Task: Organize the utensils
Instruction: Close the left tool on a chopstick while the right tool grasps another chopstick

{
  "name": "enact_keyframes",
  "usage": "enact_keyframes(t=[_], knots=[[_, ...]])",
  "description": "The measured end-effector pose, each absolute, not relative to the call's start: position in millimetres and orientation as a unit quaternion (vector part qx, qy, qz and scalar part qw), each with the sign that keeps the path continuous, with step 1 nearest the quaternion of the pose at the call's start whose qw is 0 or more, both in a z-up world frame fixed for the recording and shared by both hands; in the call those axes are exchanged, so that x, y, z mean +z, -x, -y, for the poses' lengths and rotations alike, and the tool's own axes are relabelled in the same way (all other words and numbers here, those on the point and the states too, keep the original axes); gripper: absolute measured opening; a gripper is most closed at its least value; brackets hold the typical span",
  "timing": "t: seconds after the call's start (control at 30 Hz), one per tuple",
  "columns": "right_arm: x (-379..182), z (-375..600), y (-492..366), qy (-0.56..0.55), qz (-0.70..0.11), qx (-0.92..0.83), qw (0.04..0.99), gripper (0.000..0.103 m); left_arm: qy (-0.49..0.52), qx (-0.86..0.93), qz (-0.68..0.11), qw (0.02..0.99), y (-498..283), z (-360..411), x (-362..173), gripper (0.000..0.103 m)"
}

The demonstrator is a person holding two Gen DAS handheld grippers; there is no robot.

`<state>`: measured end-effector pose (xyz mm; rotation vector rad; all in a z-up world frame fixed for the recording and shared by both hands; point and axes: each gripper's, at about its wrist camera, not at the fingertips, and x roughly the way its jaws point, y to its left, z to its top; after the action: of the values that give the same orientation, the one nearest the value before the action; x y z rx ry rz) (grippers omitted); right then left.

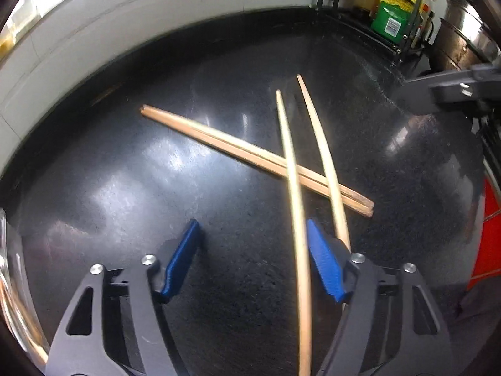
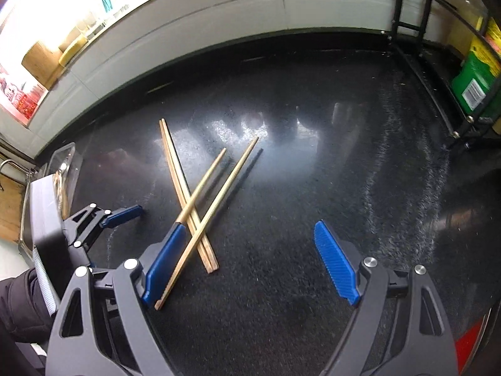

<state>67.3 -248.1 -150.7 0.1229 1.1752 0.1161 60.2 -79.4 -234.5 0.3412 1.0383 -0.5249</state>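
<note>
Two pairs of wooden chopsticks lie crossed on the black counter [image 1: 125, 188]. A darker pair [image 1: 225, 145] lies side by side; it also shows in the right wrist view [image 2: 178, 175]. Two paler chopsticks [image 1: 322, 153] lie spread across it, also in the right wrist view [image 2: 225, 188]. My left gripper [image 1: 253, 260] is open, low over the counter, with one pale chopstick [image 1: 294, 188] running between its fingers, untouched. My right gripper [image 2: 247, 263] is open, its left finger [image 2: 162, 263] beside the pale chopsticks' near ends. The left gripper also shows in the right wrist view [image 2: 125, 214].
A white tiled wall [image 2: 219, 18] bounds the counter's far edge. A black wire rack [image 1: 391, 15] with green and yellow packets stands at the back right, next to metal pots [image 1: 460, 31]. A clear container [image 2: 62, 169] sits at the left edge.
</note>
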Motion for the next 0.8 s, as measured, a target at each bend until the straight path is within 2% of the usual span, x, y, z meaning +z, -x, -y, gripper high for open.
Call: enact_keyframes(t=[0.03, 0.13, 0.2, 0.23, 0.3, 0.43, 0.5, 0.7, 0.77, 0.8], knots=[[-153, 247, -71, -0.054, -0.556, 0.055, 0.828, 0.081, -0.169, -0.251, -0.480, 0.823, -59, 80, -235, 0.065], [-161, 240, -81, -0.036, -0.566, 0.055, 0.822, 0.081, -0.172, -0.259, -0.470, 0.826, -60, 80, -234, 0.052], [-168, 235, -86, -0.021, -0.573, 0.057, 0.817, 0.081, -0.173, -0.256, -0.463, 0.831, -63, 82, -232, 0.028], [-171, 233, -88, -0.018, -0.576, 0.058, 0.815, 0.081, -0.173, -0.252, -0.462, 0.832, -65, 83, -231, 0.024], [-179, 229, -92, -0.022, -0.586, 0.063, 0.807, 0.081, -0.171, -0.244, -0.462, 0.835, -69, 83, -231, 0.007], [-192, 220, -100, -0.042, -0.601, 0.076, 0.795, 0.080, -0.159, -0.228, -0.465, 0.841, -75, 75, -229, 0.007], [-200, 216, -104, -0.045, -0.608, 0.071, 0.790, 0.073, -0.155, -0.213, -0.464, 0.846, -76, 69, -229, 0.007], [-210, 205, -108, -0.019, -0.601, 0.050, 0.797, 0.067, -0.136, -0.194, -0.468, 0.851, -81, 54, -228, 0.007], [-211, 197, -107, 0.006, -0.594, 0.040, 0.804, 0.060, -0.125, -0.188, -0.472, 0.852, -83, 47, -227, 0.007], [-211, 198, -106, 0.013, -0.591, 0.038, 0.806, 0.051, -0.119, -0.185, -0.476, 0.852, -84, 44, -227, 0.007]])
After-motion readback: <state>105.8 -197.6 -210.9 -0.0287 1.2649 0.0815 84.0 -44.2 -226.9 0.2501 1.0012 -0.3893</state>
